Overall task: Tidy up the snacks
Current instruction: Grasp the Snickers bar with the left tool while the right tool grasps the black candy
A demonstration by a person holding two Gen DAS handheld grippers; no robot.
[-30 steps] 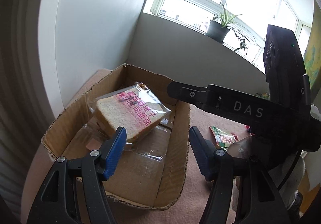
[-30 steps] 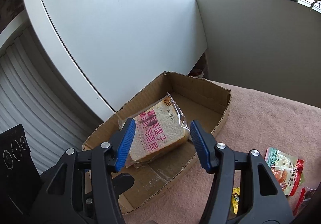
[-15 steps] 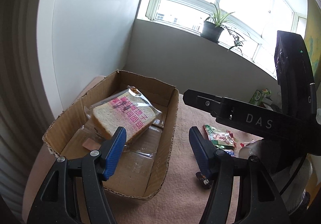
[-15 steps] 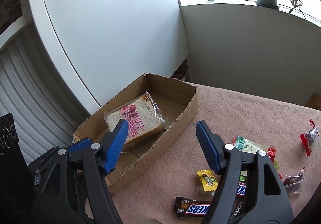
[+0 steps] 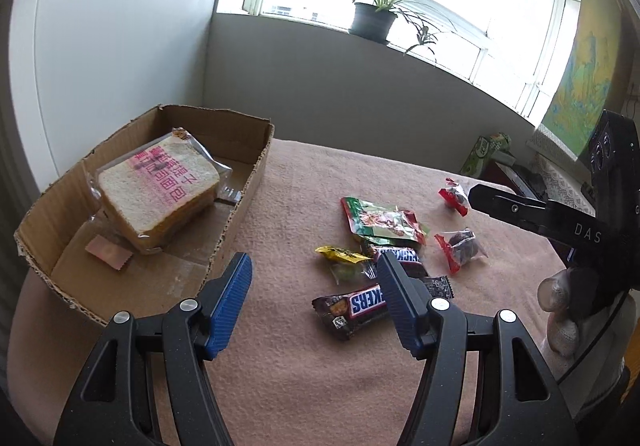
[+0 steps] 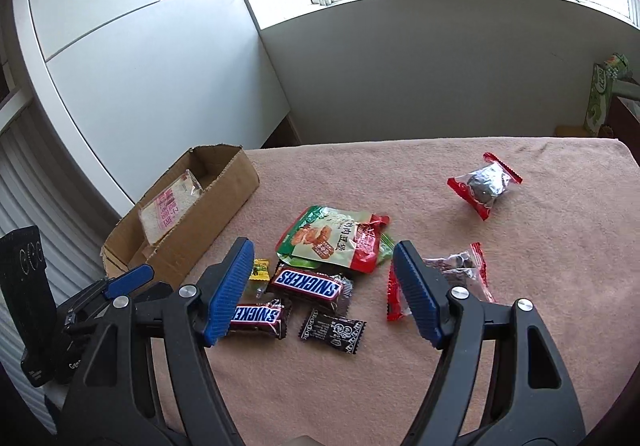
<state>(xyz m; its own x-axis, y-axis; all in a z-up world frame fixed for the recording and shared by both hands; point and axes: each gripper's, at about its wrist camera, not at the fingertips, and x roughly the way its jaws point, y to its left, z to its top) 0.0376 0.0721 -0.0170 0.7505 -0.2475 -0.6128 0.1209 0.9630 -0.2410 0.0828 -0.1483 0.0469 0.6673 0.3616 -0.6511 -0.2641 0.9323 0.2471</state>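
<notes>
Covering the table, a pink cloth (image 6: 460, 366) bears a cardboard box (image 5: 240, 202) holding wrapped bread (image 5: 160, 190); loose snacks (image 6: 332, 242) lie beside it. Both tongs, left (image 5: 314, 302) and right (image 6: 320, 294), hang spread and empty, the right's jaws just widened.

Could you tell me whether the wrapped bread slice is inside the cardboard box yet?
Inside: the clear-wrapped bread slice lies on the open brown cardboard box's floor.

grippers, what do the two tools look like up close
Both the left tool and the right tool have black plastic frames with silver screws and ribbed blue pads. The right tool's black arm carries white "DAS" lettering, seen from the left wrist.
</notes>
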